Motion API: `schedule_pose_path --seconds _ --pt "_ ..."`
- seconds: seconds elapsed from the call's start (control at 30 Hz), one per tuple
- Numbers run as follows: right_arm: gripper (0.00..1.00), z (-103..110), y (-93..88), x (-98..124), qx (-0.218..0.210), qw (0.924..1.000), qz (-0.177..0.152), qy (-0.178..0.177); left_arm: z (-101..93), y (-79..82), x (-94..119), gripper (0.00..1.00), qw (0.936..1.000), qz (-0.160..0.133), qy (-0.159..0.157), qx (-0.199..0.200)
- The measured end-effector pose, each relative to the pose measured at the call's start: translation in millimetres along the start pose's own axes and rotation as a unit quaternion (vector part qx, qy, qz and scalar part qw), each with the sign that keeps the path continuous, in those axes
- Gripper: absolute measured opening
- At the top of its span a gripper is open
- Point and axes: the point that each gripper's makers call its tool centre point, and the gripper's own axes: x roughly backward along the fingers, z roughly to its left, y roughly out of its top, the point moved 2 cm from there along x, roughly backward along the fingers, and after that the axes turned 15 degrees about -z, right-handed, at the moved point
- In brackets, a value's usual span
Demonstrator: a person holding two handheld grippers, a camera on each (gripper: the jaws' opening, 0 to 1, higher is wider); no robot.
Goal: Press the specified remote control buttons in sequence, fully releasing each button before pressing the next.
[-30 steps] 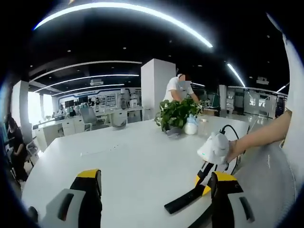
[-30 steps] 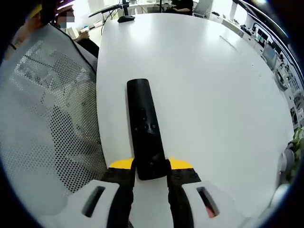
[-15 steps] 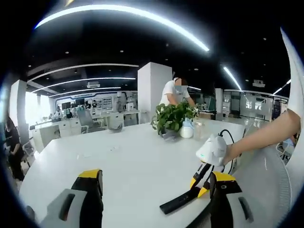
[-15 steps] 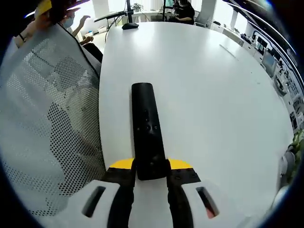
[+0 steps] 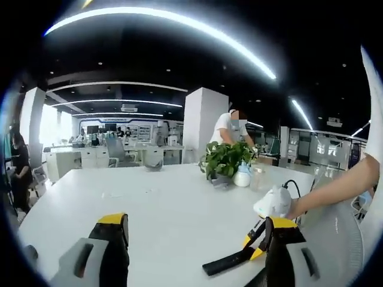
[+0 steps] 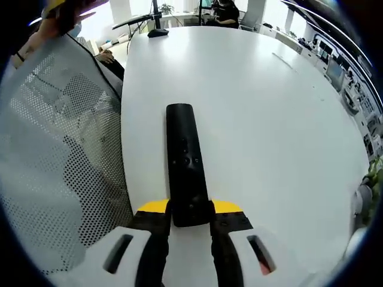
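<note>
Right gripper (image 6: 190, 220) is clamping the near end of a black remote control (image 6: 185, 164), jaws pressed against both of its sides; the remote is pointing toward 12 o'clock in the right gripper view, over the white table (image 6: 269, 119), with small buttons facing up along its middle. A white mesh chair back (image 6: 54, 161) is standing at 9 o'clock, just beside the table edge. In the left gripper view the left gripper (image 5: 194, 236) is hanging with jaws spread wide and nothing between them, above the same table (image 5: 155, 203). At 4 o'clock in that view the remote (image 5: 230, 260) is showing as a dark bar, tilted, gripped at its far end by the right gripper (image 5: 258, 238), which a person's hand (image 5: 296, 206) is holding. Toward 1 o'clock a pot is carrying a leafy green plant (image 5: 224, 160), and a white bottle (image 5: 242, 176) is standing just beside it; the bottle's contents cannot be told. A person in a white shirt (image 5: 228, 127) is standing behind the plant.
</note>
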Motion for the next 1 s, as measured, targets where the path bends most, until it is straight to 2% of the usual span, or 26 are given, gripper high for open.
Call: schedule_pose_path --seconds 0.13,0.37,0.47,0.53,0.7,0.9,1.0 --pt "0.25 1.4 2.2 -1.4 -0.008 0.9999 0.01 0.0 6.3 -3.3 0.1 1.0 0.9998 0.008 0.014 -0.012" --pt "0.25 5.3 4.3 -0.8 0.007 0.9996 0.027 0.005 11.4 -3.9 0.2 1.0 0.9988 0.012 0.035 -0.031" --pt "0.25 4.9 5.4 -1.4 0.002 0.9993 0.037 0.005 12.3 -3.6 -0.6 1.0 0.9987 0.013 0.039 -0.031" --pt "0.25 4.6 4.9 -1.3 0.019 0.9985 0.05 0.009 13.3 -4.1 -1.3 1.0 0.9985 0.015 0.041 -0.032" --pt "0.24 3.8 5.1 -0.6 0.024 0.9977 0.062 0.017 15.3 -6.9 -0.1 0.99 0.9979 0.025 0.047 -0.036" --pt "0.24 3.0 3.3 2.6 0.031 0.998 0.04 0.038 19.6 -0.9 -1.4 0.99 0.9968 0.013 0.056 -0.054" --pt "0.24 7.1 5.3 3.8 0.031 0.9985 0.029 0.034 21.5 -7.1 -2.7 0.99 0.9969 0.031 0.056 -0.044"
